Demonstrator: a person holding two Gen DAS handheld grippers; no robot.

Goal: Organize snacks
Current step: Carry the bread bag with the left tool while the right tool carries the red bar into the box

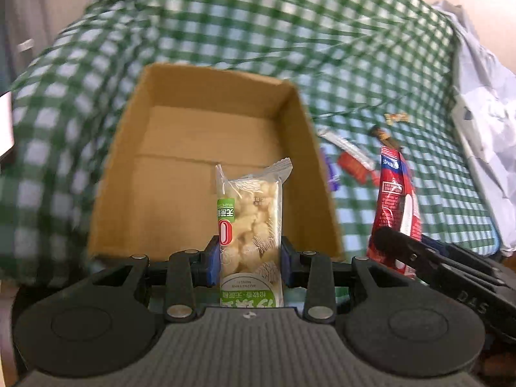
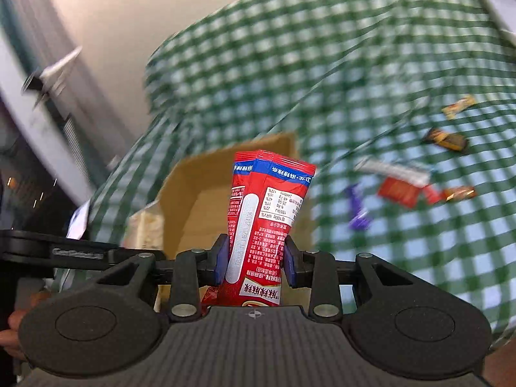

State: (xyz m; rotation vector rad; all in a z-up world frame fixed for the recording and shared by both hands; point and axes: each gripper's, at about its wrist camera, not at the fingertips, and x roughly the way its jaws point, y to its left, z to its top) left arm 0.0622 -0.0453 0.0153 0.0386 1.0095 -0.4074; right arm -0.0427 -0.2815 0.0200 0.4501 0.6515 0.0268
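My left gripper point(image 1: 249, 262) is shut on a clear snack pack with pale puffed pieces and a green label point(image 1: 250, 222), held upright over the near edge of an open cardboard box point(image 1: 193, 103). My right gripper point(image 2: 255, 262) is shut on red stick packets point(image 2: 262, 213), held just right of the box point(image 2: 193, 174). The red packets also show at the right of the left wrist view point(image 1: 395, 206), with the right gripper below them. The left-held pack shows at the left of the right wrist view point(image 2: 145, 225).
The box sits on a green-and-white checked cloth point(image 1: 225, 25). Several loose snacks lie right of the box: a red packet point(image 2: 398, 190), a white one point(image 2: 391, 169), a purple one point(image 2: 356, 208), small dark and orange ones point(image 2: 446, 138). White crumpled fabric point(image 1: 483, 122) lies at far right.
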